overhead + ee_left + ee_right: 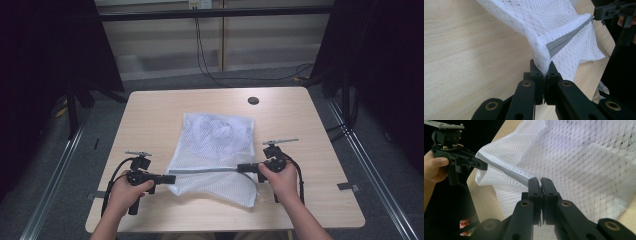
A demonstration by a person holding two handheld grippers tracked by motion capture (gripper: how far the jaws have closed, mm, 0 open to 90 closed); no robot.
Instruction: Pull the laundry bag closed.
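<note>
On tabletop [150, 115] centre: white mesh bag [215, 135], near edge with grey zipper strip [207, 170] lifted taut between tools. Left tool [170, 179] clamped shut on one zipper end, right tool [242, 167] on other. Risks: harder outward pull could tear mesh or slip thin fabric from pads; uneven pull drags bag toward tabletop edge.

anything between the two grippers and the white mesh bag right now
Nothing visible does. The left gripper and the right gripper are each already shut on the white mesh laundry bag, holding opposite ends of its grey zipper strip stretched between them above the light wooden table.
</note>
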